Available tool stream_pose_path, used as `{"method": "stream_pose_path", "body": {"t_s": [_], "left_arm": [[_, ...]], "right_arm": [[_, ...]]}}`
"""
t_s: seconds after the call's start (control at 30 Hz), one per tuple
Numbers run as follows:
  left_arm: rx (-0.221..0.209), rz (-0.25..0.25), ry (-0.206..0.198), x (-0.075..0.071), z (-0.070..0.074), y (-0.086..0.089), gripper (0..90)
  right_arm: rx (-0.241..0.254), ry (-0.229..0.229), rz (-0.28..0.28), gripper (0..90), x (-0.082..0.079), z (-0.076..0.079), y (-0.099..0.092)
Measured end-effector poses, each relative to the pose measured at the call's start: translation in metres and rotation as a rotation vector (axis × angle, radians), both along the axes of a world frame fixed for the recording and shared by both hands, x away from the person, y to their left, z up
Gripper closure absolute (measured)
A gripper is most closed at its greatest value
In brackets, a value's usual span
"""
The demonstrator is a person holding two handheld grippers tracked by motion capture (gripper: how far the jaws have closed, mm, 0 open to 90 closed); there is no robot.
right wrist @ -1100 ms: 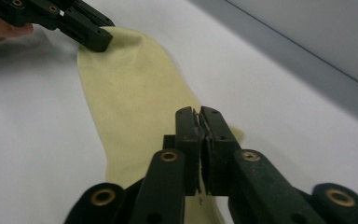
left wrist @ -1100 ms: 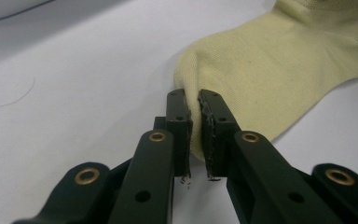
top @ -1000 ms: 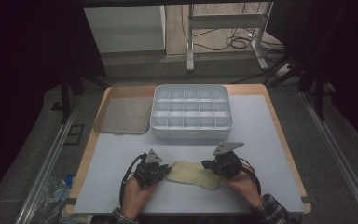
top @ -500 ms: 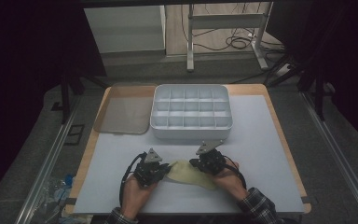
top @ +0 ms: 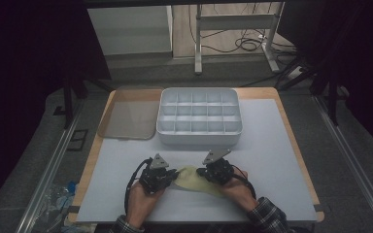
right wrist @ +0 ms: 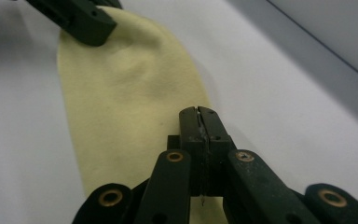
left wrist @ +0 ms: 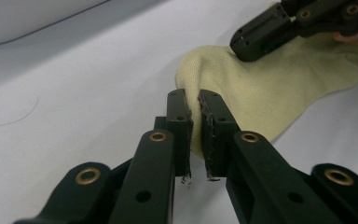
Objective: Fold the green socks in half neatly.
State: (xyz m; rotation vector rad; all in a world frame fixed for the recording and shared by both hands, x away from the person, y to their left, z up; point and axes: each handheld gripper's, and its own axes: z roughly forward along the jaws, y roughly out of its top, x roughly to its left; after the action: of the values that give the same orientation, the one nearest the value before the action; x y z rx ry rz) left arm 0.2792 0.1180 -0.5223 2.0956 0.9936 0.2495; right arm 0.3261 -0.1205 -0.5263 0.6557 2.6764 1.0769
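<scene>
White table [top: 272, 145] bears a yellow sock [top: 193, 178]; left gripper [left wrist: 194, 109] pinches its edge; right gripper [right wrist: 200, 122] clamped flat above it.

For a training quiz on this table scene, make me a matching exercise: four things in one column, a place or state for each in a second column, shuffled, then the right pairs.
Things:
1. sock
2. compartment box
3. flat lid
4. left gripper

Places or states:
A. white, divided into many cells, at the far middle of the table
B. jaws pinched on the edge of the pale yellow fabric
C. translucent, lying flat to the left of the box
D. pale yellow, flat on the table between the two grippers

Pairs: 1-D, 2-A, 3-C, 4-B
</scene>
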Motion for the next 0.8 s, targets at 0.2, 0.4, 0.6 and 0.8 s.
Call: {"method": "stream_pose_path", "body": {"t_s": [0.2,0.4,0.6,0.8], "left_arm": [[-0.001,0.0,-0.002,0.0,0.0,0.0,82.9],[-0.001,-0.003,-0.006,0.0,0.0,0.0,82.9],[-0.002,-0.004,-0.006,0.0,0.001,0.0,82.9],[0.0,-0.008,-0.012,-0.001,0.002,-0.002,82.9]], "right_arm": [[0.001,0.009,0.019,89.4,-0.007,0.0,0.002],[0.007,0.018,0.039,89.4,-0.015,-0.001,0.002],[0.018,0.03,0.055,89.4,-0.022,-0.001,0.001],[0.02,0.033,0.074,89.4,-0.03,-0.001,0.002]]}}
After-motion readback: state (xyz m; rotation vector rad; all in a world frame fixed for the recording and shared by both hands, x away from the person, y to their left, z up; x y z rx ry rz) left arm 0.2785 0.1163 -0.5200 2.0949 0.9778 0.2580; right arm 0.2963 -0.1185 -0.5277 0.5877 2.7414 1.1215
